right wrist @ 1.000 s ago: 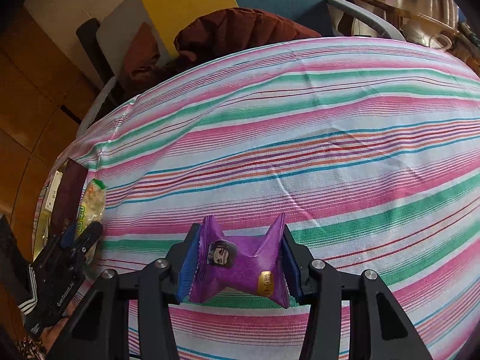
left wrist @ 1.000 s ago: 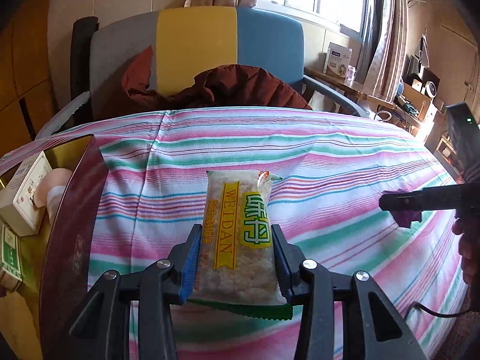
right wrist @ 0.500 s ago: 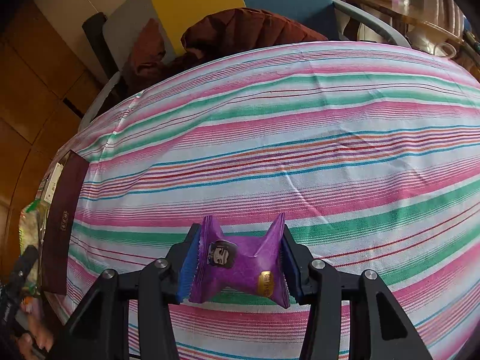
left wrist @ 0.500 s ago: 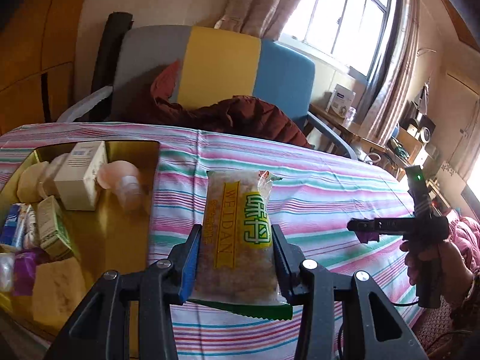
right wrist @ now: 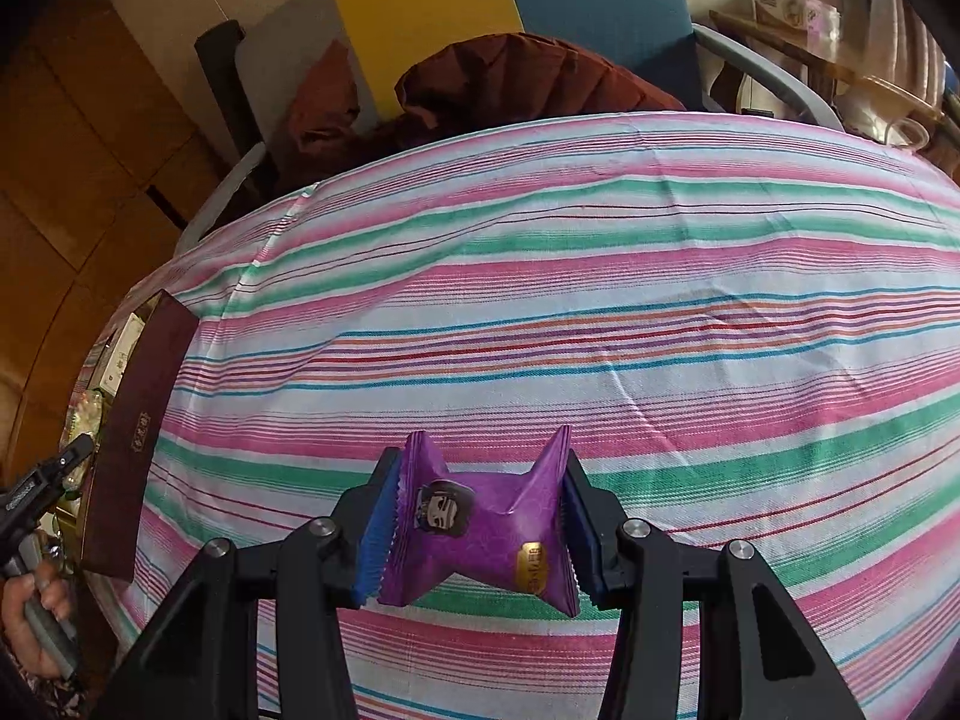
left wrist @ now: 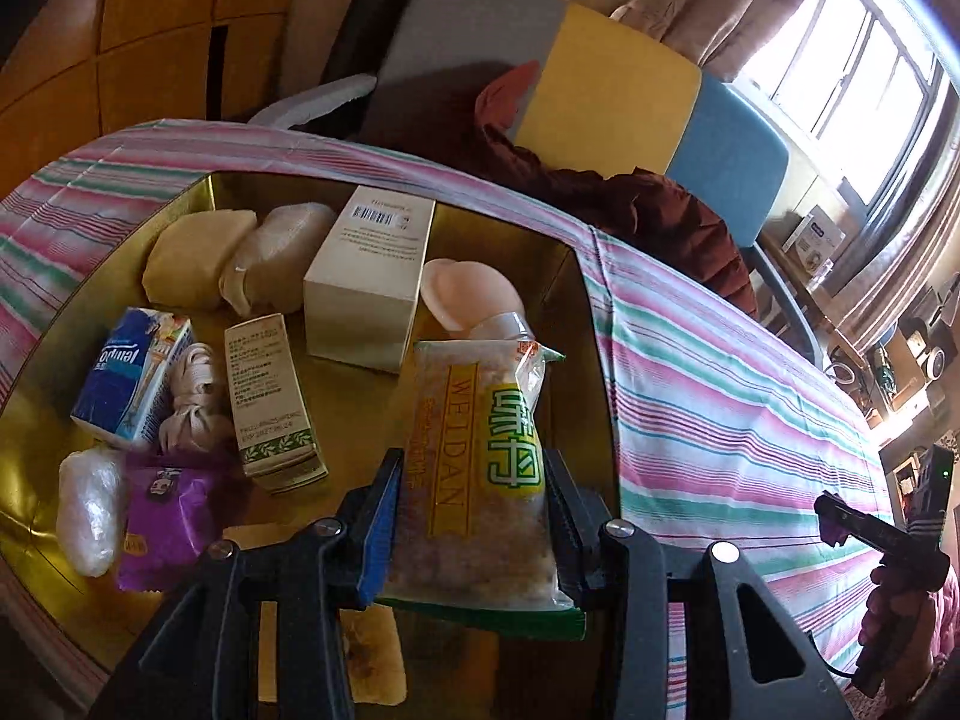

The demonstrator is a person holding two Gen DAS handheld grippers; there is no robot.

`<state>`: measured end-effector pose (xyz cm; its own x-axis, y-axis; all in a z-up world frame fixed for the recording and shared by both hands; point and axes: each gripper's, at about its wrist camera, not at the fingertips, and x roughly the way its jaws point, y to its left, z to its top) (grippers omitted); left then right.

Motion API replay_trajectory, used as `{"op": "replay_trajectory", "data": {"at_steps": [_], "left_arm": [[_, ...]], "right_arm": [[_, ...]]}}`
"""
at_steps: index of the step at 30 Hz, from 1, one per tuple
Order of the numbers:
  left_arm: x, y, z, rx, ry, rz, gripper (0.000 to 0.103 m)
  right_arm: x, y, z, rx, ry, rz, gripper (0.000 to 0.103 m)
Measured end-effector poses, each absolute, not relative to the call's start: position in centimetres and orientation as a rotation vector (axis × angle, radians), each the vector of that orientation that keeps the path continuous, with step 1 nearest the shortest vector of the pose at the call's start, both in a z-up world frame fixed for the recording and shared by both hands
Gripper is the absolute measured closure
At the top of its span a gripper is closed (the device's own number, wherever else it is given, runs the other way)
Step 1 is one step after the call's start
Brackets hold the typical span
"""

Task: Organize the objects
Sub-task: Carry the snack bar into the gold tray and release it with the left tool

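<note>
The tray (left wrist: 576, 324) is shiny gold inside, looks like metal. Tablecloth (right wrist: 600, 312) is matt woven cloth, and the purple wrapper (right wrist: 480, 531) is glossy crinkly foil.

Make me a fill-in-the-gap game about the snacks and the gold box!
1. The left tool grips a snack bag printed with the word ____.
2. The right tool grips a candy packet coloured ____.
3. The gold box sits on a ____ tablecloth.

Missing words: WEIDAN; purple; striped

We count two purple snack packets (right wrist: 480, 534) (left wrist: 165, 519), three boxes (left wrist: 369, 276), one rice snack bag (left wrist: 480, 468), two grippers (left wrist: 468, 516) (right wrist: 477, 531).
</note>
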<state>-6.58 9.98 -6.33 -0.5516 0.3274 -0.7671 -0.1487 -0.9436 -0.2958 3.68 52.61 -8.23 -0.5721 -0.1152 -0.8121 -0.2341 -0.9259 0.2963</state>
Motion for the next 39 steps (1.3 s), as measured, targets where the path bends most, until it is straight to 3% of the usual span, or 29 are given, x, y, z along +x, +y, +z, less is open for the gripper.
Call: {"op": "replay_trajectory", "data": {"at_steps": [3, 8, 12, 19, 29, 39], "left_arm": [[-7.5, 9.8, -6.9, -1.367, -0.309, 2.501, 0.059], [-7.6, 9.6, -6.7, -1.358, -0.324, 2.523, 0.045], [-6.6, 9.1, -6.3, -1.281, -0.359, 2.511, 0.045], [-5.3, 10.7, -6.5, -1.257, -0.214, 2.466, 0.044], [-4.4, 8.0, -5.4, -1.193, -0.386, 2.504, 0.045], [-3.0, 4.6, -3.2, -1.161, -0.336, 2.608, 0.045]], "right_arm": [[3.6, 52.3, -8.1, -1.416, 0.571, 2.681, 0.053], [3.4, 51.8, -8.1, -1.414, 0.545, 2.7, 0.053], [3.3, 51.8, -8.2, -1.423, 0.537, 2.7, 0.053], [3.2, 51.3, -8.4, -1.433, 0.524, 2.705, 0.053], [3.2, 50.7, -7.9, -1.407, 0.493, 2.742, 0.053], [3.3, 46.9, -7.8, -1.472, 0.41, 2.792, 0.053]]}}
